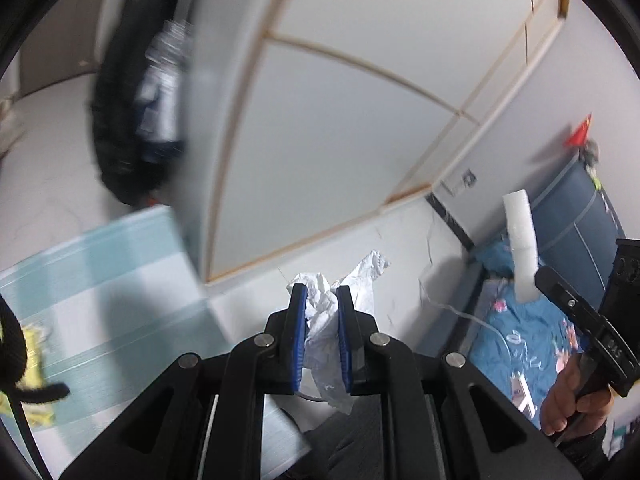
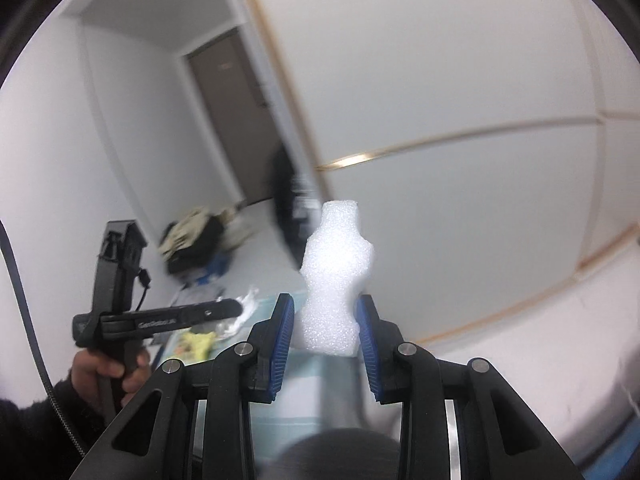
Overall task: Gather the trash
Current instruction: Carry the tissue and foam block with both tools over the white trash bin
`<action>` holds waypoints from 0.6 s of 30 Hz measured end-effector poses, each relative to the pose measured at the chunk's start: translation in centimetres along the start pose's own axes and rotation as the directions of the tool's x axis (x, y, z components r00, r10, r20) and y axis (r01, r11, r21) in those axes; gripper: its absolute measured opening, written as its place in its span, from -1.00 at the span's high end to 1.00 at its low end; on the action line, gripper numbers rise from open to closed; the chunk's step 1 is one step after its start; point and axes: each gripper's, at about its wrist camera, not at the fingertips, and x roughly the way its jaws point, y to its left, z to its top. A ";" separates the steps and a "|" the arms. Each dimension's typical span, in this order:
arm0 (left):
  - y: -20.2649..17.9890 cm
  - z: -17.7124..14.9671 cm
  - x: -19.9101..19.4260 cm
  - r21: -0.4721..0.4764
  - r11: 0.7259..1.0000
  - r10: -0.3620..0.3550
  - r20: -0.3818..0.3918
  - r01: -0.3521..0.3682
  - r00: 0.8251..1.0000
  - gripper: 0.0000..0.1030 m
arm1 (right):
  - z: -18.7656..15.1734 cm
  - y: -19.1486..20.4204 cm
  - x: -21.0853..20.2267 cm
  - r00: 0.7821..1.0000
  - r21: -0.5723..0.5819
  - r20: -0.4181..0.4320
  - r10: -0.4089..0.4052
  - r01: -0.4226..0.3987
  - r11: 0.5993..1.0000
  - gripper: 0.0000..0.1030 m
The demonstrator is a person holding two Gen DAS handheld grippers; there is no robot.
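Note:
My left gripper (image 1: 322, 294) is shut on a crumpled white tissue (image 1: 324, 320) that hangs out above and below its blue pads. My right gripper (image 2: 326, 306) is shut on a white foam piece (image 2: 334, 276) that sticks up between its blue pads. In the left wrist view the foam piece (image 1: 522, 240) and the right gripper's black body (image 1: 588, 320) show at the right, held in a hand. In the right wrist view the left gripper (image 2: 236, 308) shows at the left with the tissue (image 2: 246, 304) at its tip.
A white wardrobe with wood trim (image 1: 340, 120) fills the background. A pale blue striped surface (image 1: 100, 272) lies lower left. A bed with blue floral bedding (image 1: 520, 332) is at the right. A black bag (image 1: 132, 120) hangs upper left. Bags (image 2: 196, 236) lie on the floor by a door.

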 end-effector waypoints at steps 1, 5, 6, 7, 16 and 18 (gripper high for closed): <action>-0.2 0.1 1.5 -0.006 1.000 -0.016 -0.033 0.016 0.999 0.80 | -0.3 -1.5 0.3 1.000 0.029 -0.008 -0.023 0.023 0.999 0.39; -0.1 0.2 6.8 -0.033 0.998 -0.051 -0.162 0.046 0.985 0.80 | -2.2 -7.1 2.5 0.993 0.145 -0.076 -0.090 0.100 0.984 0.39; 0.1 0.0 8.2 -0.041 0.998 -0.055 -0.198 0.048 0.979 0.80 | -2.9 -8.4 3.2 0.991 0.176 -0.098 -0.091 0.108 0.978 0.39; 0.4 -0.1 9.5 -0.049 0.998 -0.058 -0.226 0.048 0.972 0.80 | -3.9 -10.0 4.3 0.988 0.216 -0.128 -0.092 0.118 0.969 0.39; 1.5 -1.6 16.4 -0.015 1.000 0.007 -0.369 -0.014 0.929 0.80 | -12.0 -17.3 13.4 0.939 0.421 -0.345 0.001 0.154 0.894 0.39; 1.6 -2.0 17.8 -0.013 1.000 -0.001 -0.402 -0.005 0.915 0.80 | -13.7 -18.0 15.7 0.921 0.447 -0.388 0.034 0.156 0.881 0.39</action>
